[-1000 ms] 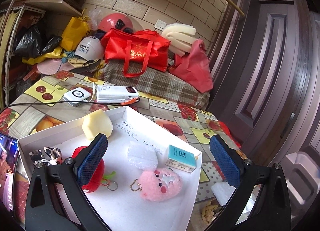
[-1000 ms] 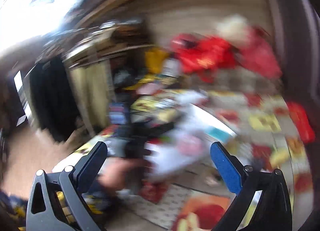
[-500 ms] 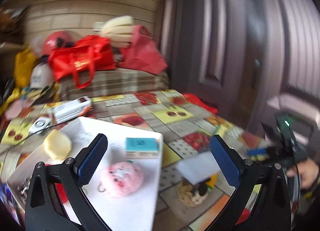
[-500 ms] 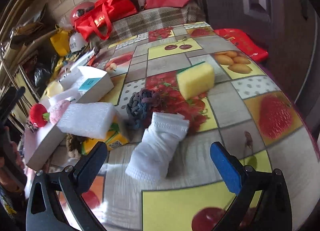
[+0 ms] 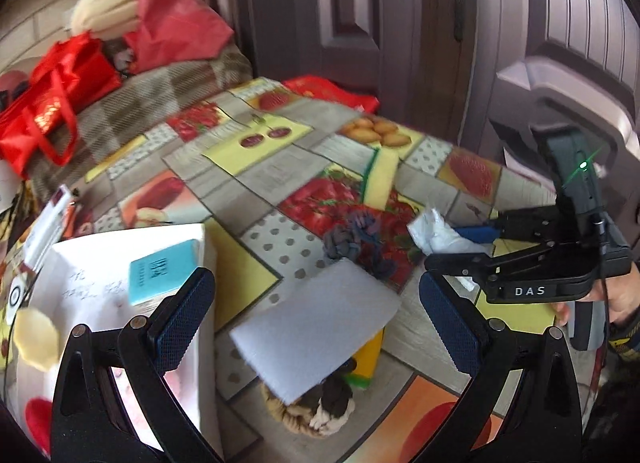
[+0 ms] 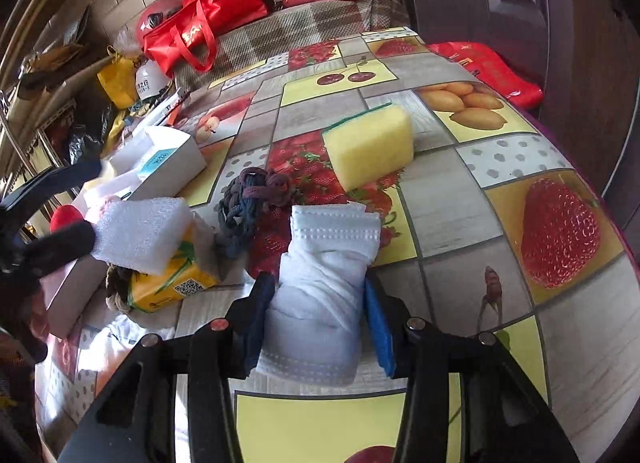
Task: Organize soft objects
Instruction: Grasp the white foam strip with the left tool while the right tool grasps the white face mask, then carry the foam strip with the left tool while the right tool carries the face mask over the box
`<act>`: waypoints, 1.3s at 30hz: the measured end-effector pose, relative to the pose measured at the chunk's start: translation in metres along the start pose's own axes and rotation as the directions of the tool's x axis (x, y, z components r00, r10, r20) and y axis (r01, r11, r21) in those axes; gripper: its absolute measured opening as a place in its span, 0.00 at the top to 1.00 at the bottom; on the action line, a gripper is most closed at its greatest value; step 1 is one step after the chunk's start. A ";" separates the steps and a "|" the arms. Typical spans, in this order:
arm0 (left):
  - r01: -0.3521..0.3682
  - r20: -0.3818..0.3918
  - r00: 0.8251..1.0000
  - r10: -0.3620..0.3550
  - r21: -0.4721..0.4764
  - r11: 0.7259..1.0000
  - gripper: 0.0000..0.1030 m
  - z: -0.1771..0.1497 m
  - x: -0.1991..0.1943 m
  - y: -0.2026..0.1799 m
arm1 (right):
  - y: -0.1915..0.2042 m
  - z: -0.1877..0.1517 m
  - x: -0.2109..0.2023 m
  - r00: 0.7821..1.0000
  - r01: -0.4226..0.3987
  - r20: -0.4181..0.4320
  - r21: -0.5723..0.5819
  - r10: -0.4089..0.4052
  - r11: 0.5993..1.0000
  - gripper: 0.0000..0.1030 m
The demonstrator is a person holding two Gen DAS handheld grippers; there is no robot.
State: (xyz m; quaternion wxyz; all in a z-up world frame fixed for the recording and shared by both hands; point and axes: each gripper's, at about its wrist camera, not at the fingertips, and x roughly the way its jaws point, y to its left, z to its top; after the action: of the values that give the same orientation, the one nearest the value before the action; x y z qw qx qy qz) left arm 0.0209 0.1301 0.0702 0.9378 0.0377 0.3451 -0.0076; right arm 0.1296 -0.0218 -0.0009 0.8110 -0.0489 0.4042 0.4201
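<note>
Right gripper [image 6: 320, 303] fingers just closing, pinching the white folded cloth [image 6: 324, 279] on the counter [image 6: 460, 223], left gripper [image 5: 316, 319] fingers standing wide apart, gripping nothing, hovering over white foam block [image 5: 316, 327]

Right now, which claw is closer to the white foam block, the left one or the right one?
Left. The left claw hangs open right over the white foam block, which sits between its fingers. The right claw is off to the side, closing around the folded white cloth.

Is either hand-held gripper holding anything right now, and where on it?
The right hand-held gripper has just closed on the folded white face mask, pinching its near half. The left hand-held gripper is open, holding nothing.
</note>
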 end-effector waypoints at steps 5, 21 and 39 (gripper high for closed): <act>0.019 -0.166 0.986 -0.007 0.070 0.997 0.00 0.002 0.034 -0.011 | 0.000 0.002 0.001 1.000 -0.009 0.001 0.006 0.009 1.000 0.56; 0.004 -0.148 0.989 -0.008 -0.032 0.999 0.64 -0.027 0.017 -0.016 | -0.007 0.004 0.001 0.999 -0.051 0.006 0.041 0.051 0.998 0.56; -0.056 0.001 0.998 0.056 -0.094 0.994 0.81 -0.017 0.006 -0.014 | -0.009 0.002 -0.004 0.998 -0.056 0.026 0.064 0.055 0.996 0.57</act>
State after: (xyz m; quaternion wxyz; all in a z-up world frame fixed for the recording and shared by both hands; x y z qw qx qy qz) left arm 0.0141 0.1176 0.0524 0.9390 0.0034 0.3420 0.0349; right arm 0.1359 -0.0289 0.0008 0.8051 -0.0065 0.4089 0.4297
